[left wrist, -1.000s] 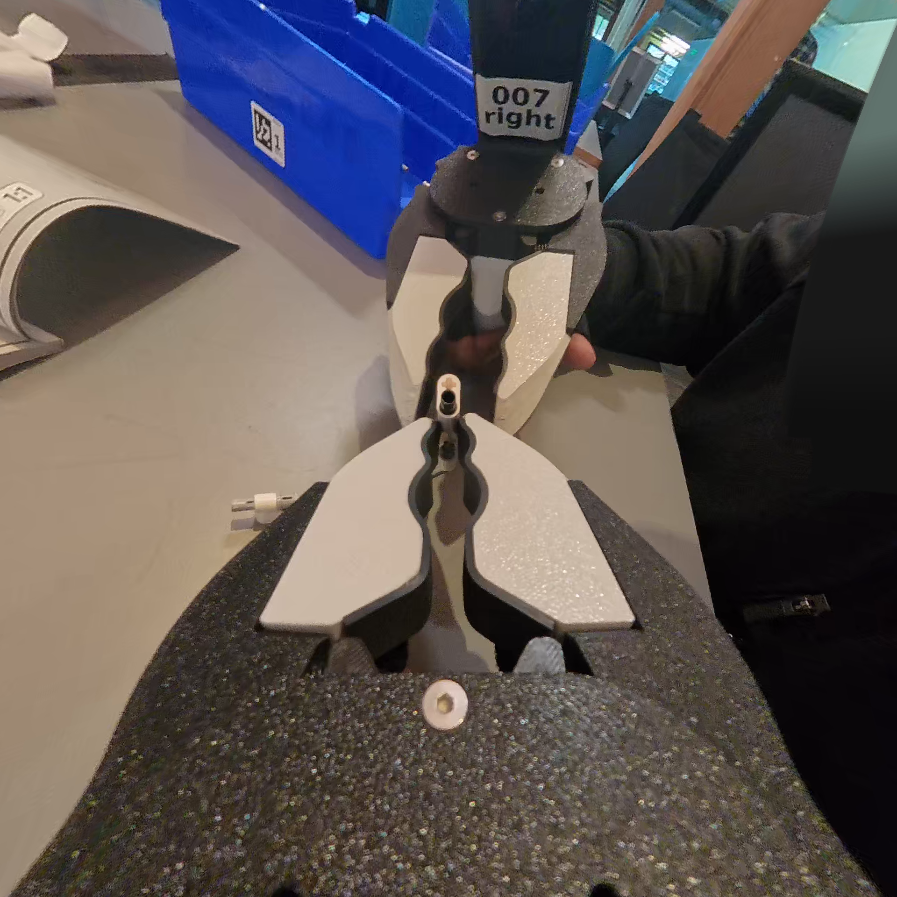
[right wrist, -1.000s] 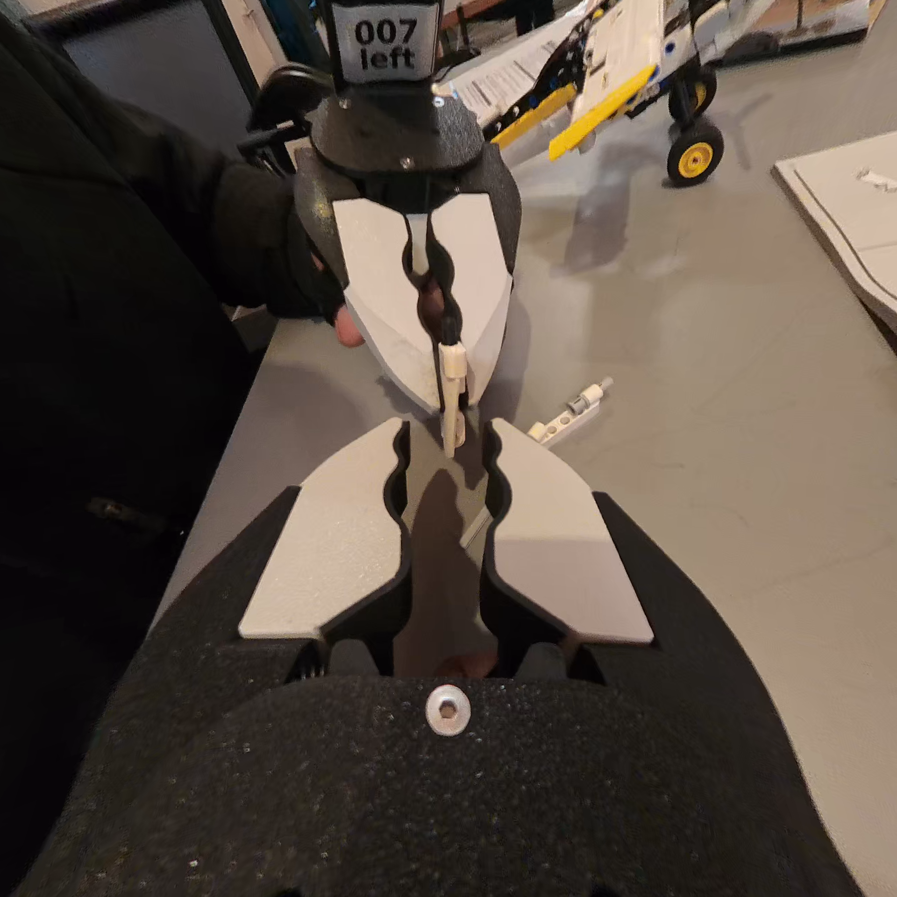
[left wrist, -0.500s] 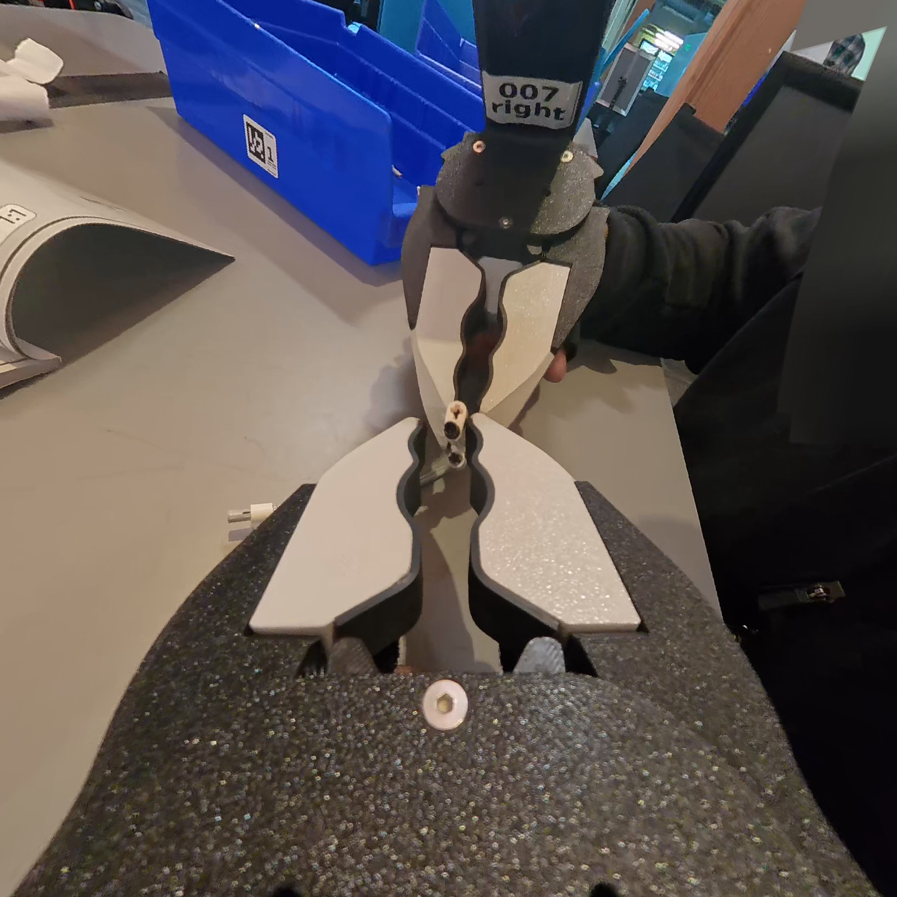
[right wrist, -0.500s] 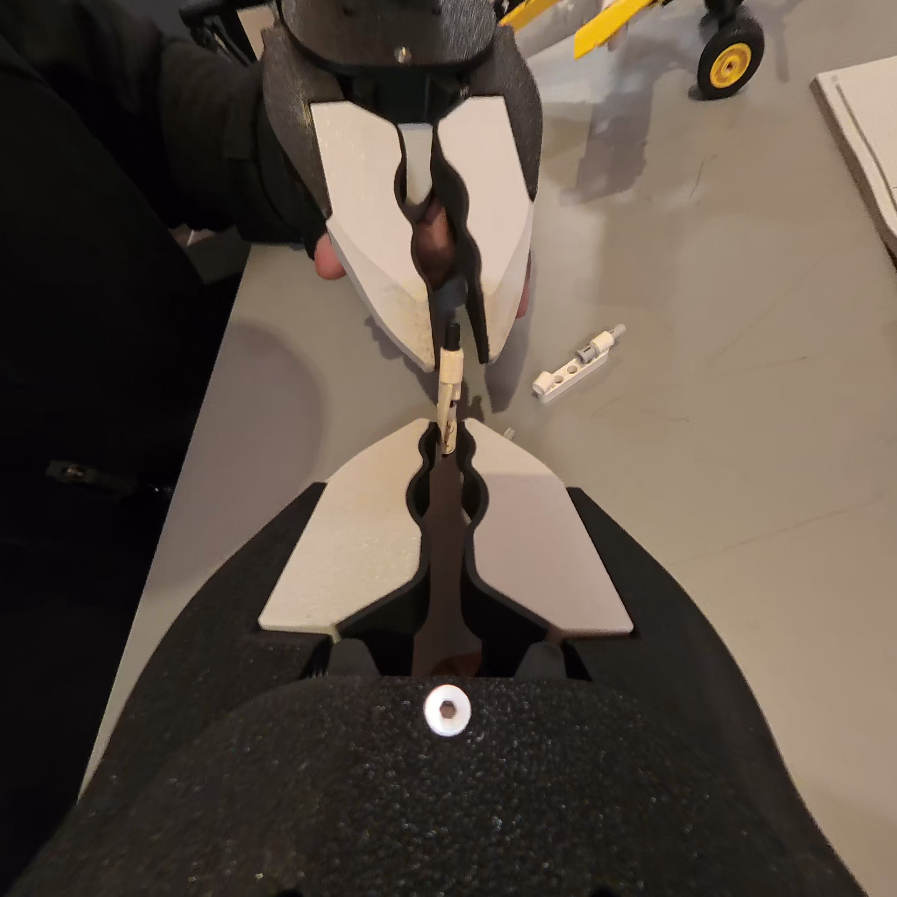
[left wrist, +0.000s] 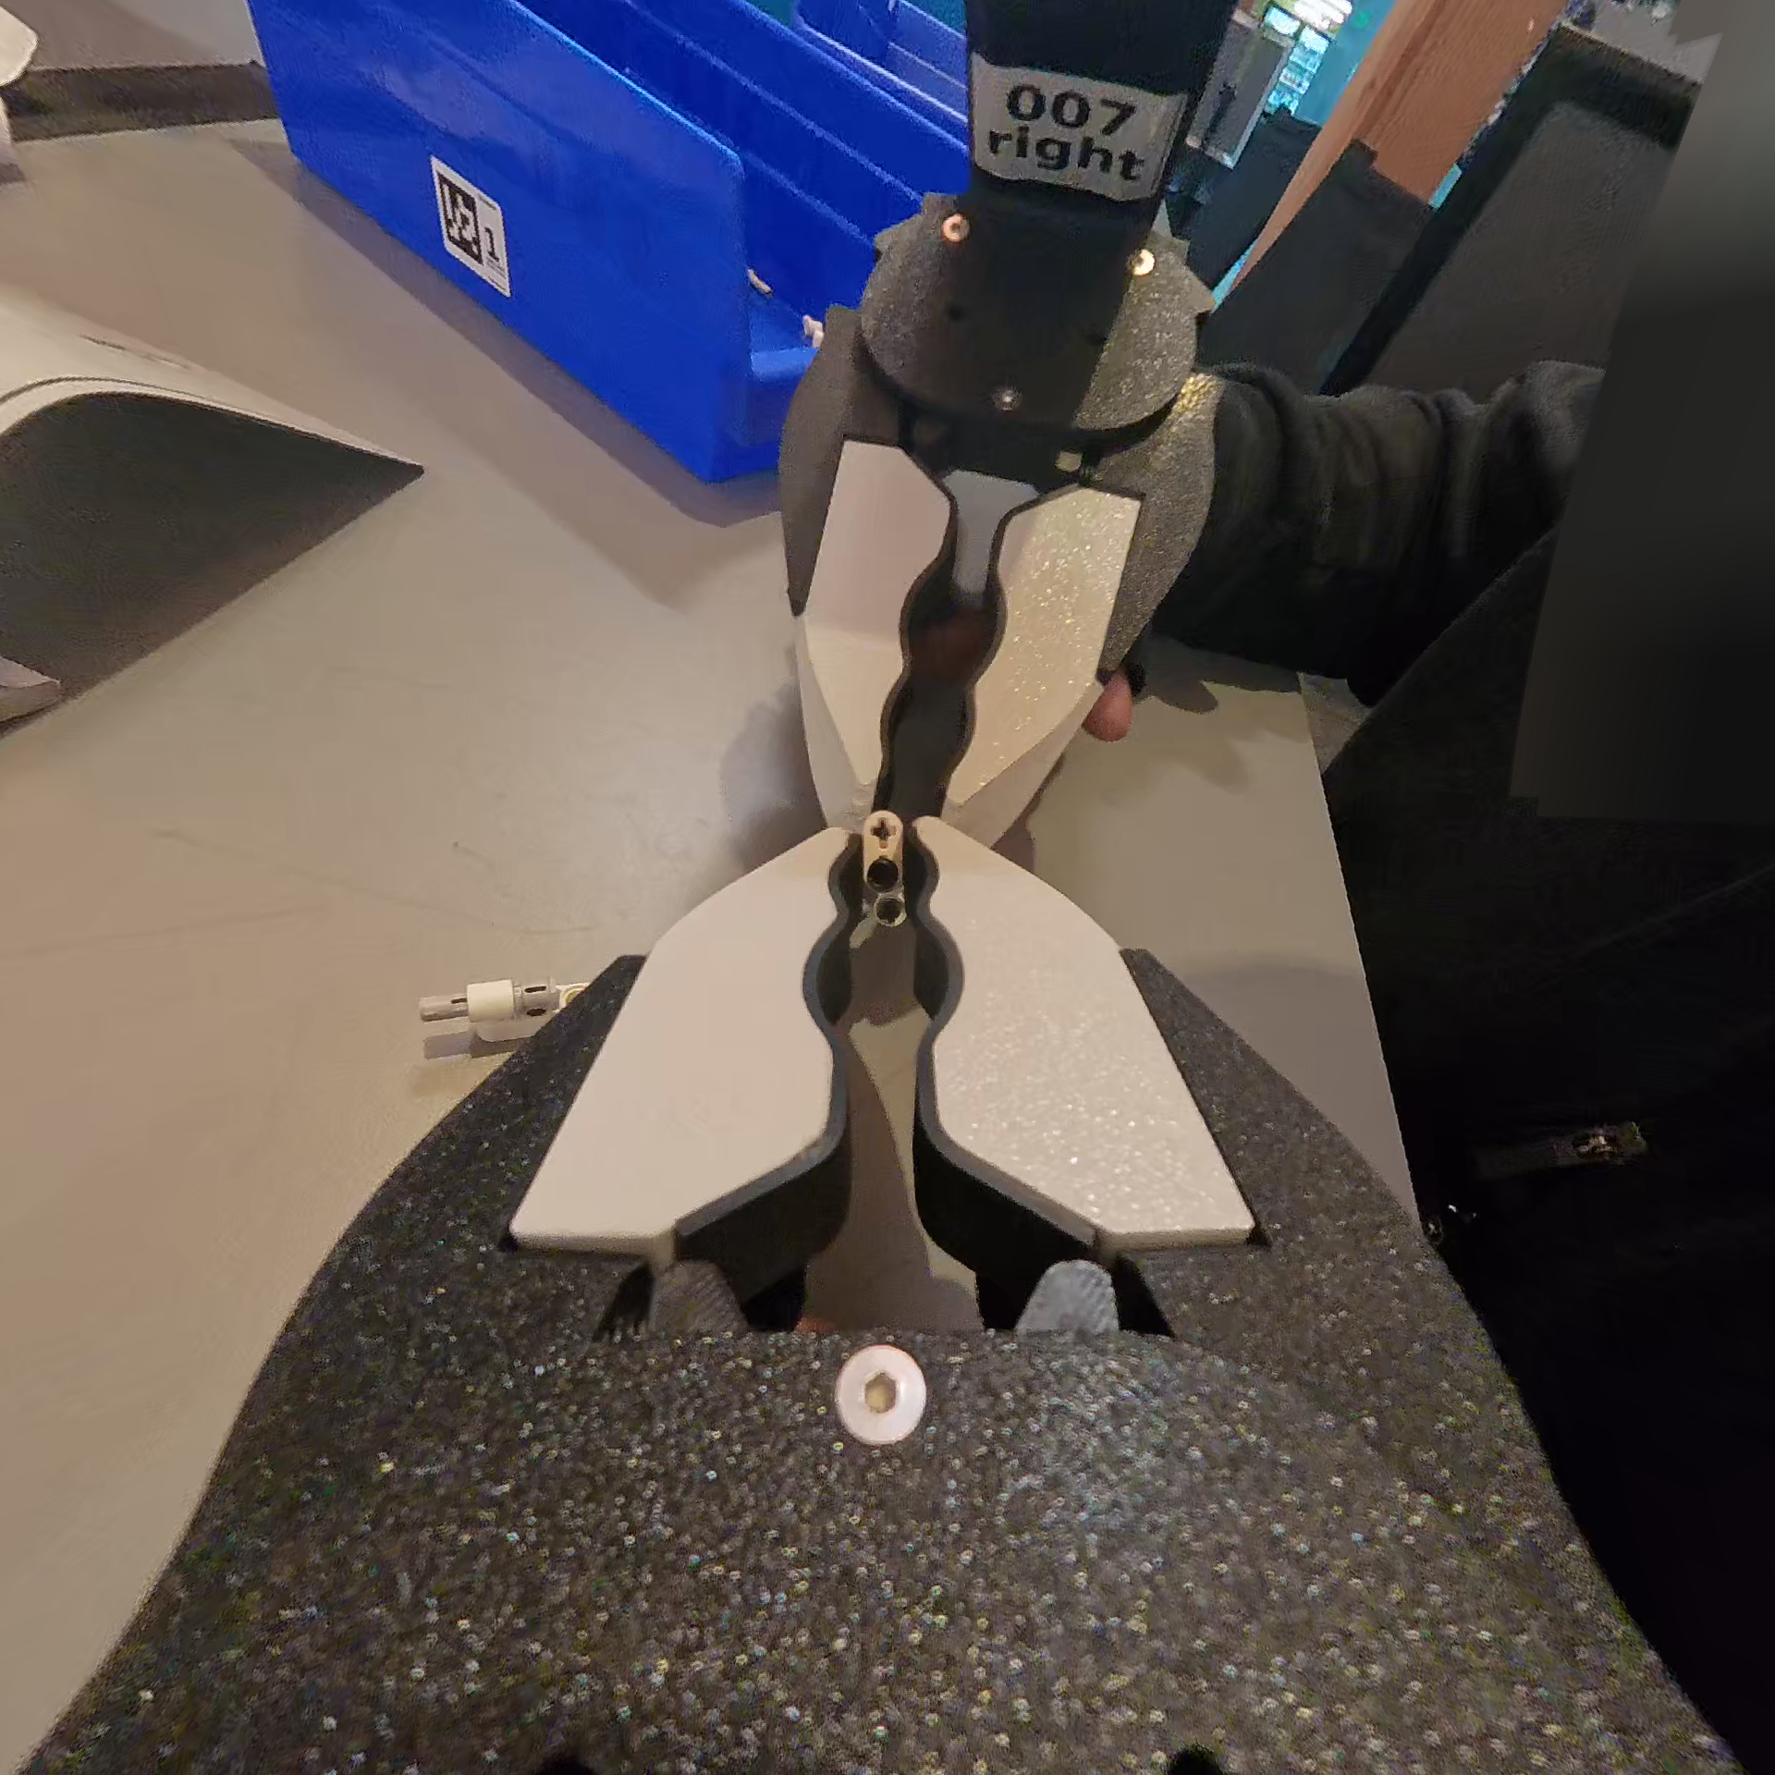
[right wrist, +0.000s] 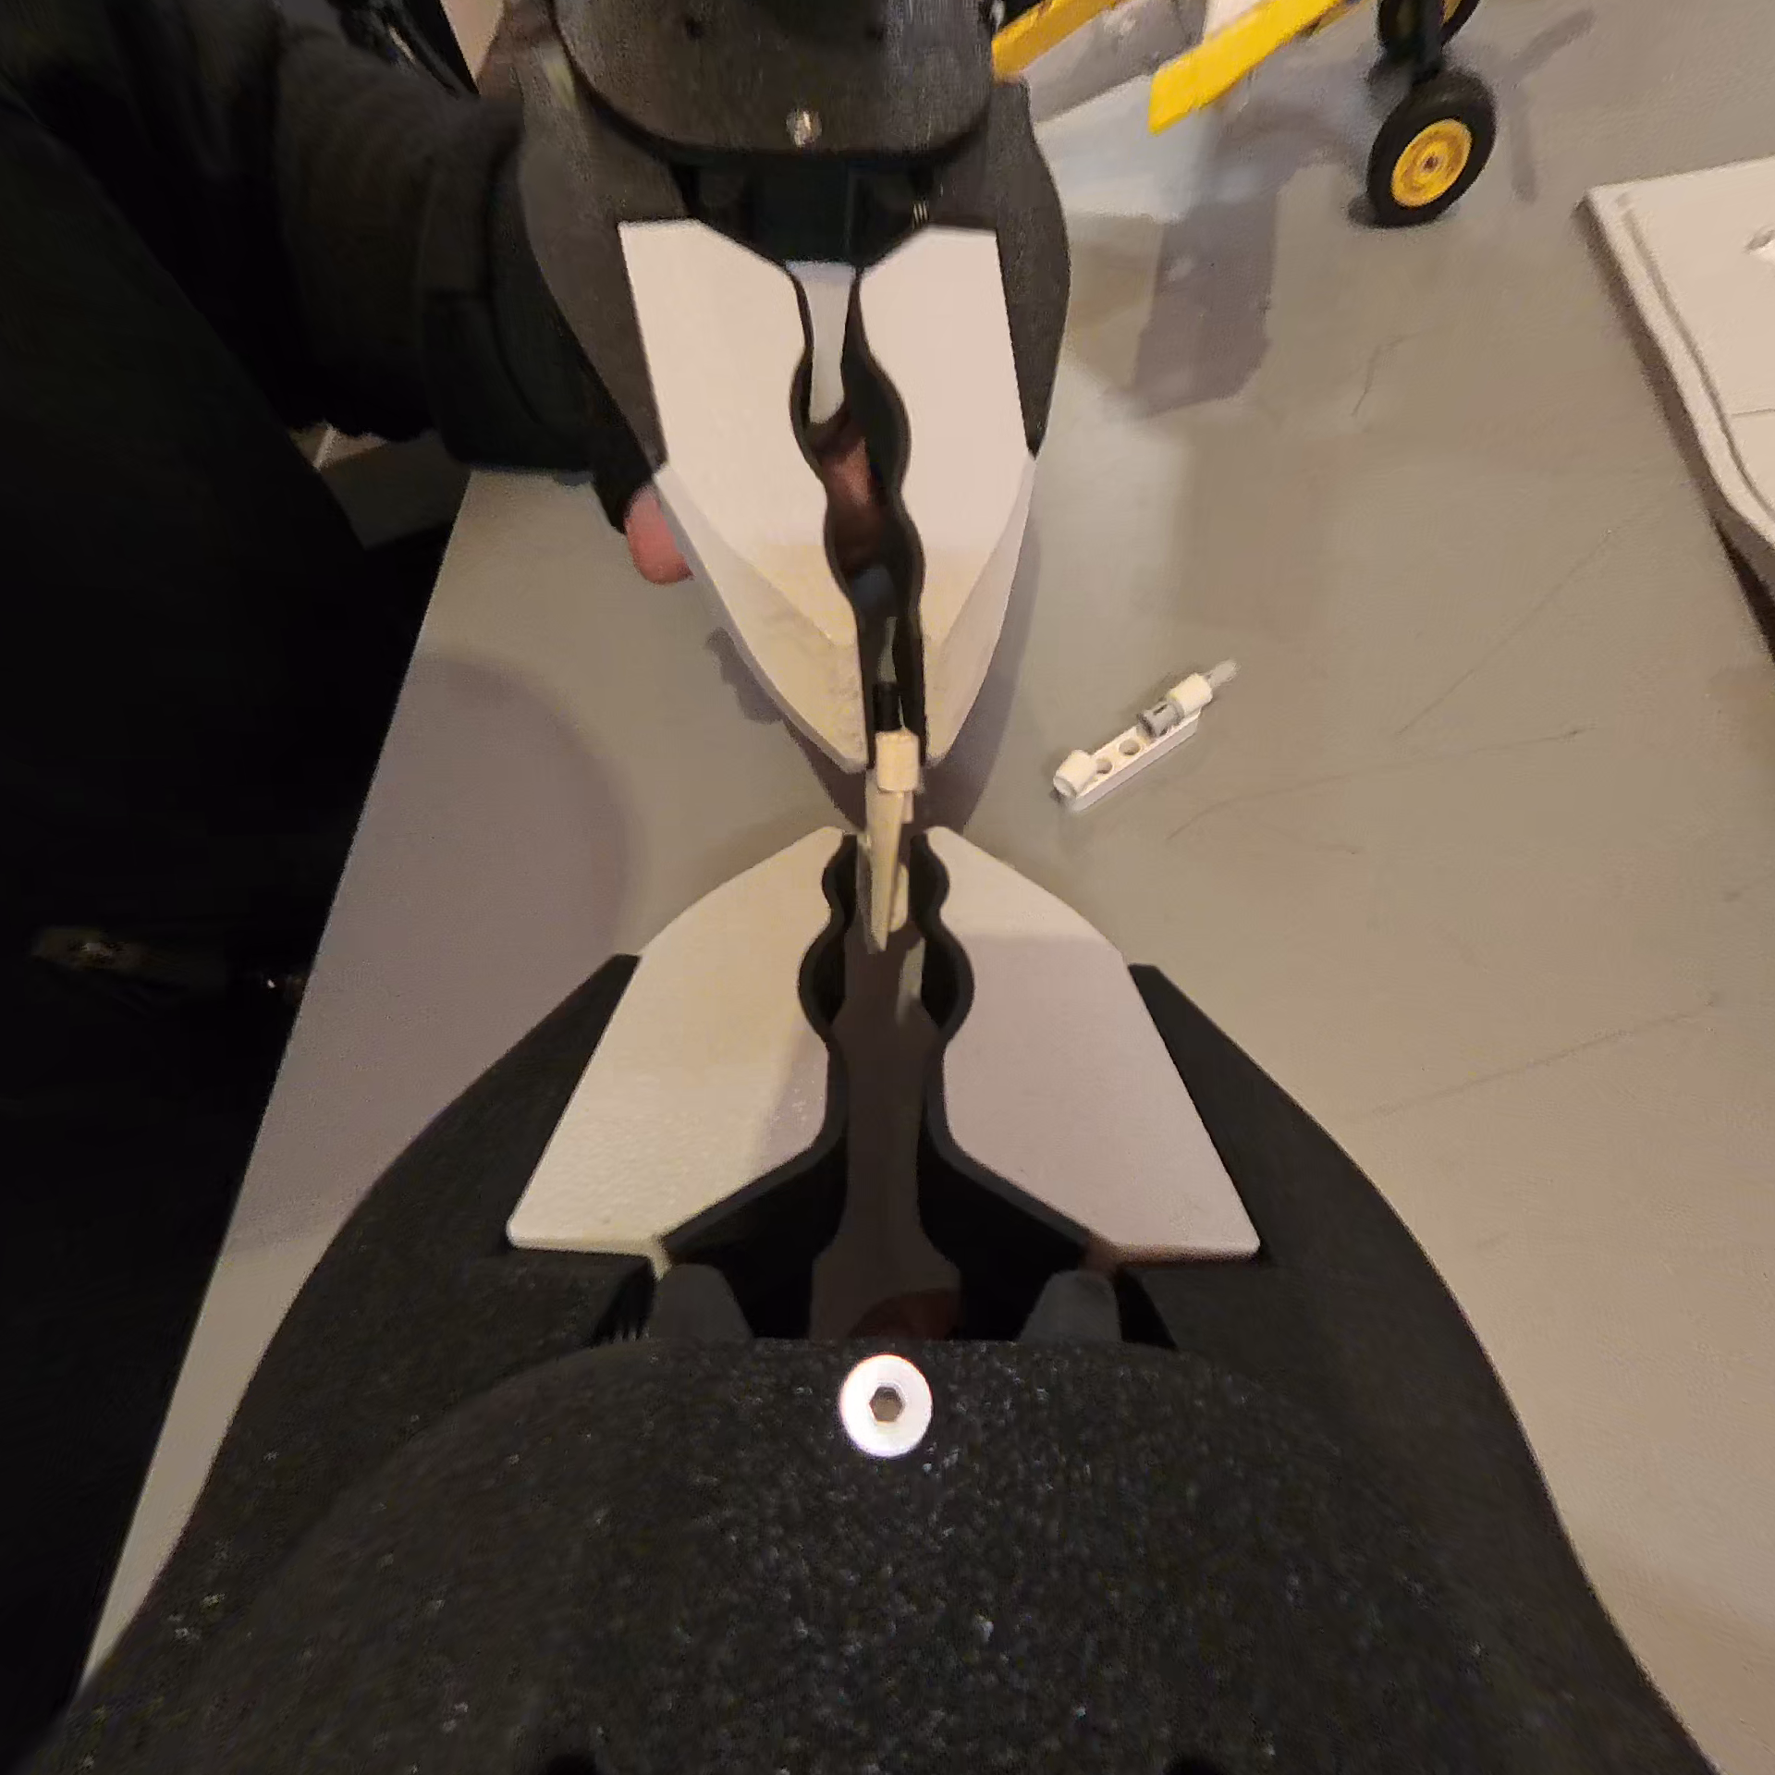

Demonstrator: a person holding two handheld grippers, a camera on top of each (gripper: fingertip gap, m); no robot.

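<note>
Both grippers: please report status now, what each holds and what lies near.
Left gripper jaws shut on small tan beam. Right gripper jaws narrow around same beam's other end, contact unclear. White beam with pins lying on grey table, apart.

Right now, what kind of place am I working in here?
Probably a workshop or lab bench for building brick models. A grey table carries blue parts bins, a yellow-wheeled brick model and a loose white beam assembly; both grippers meet at a small tan connector piece.
</note>
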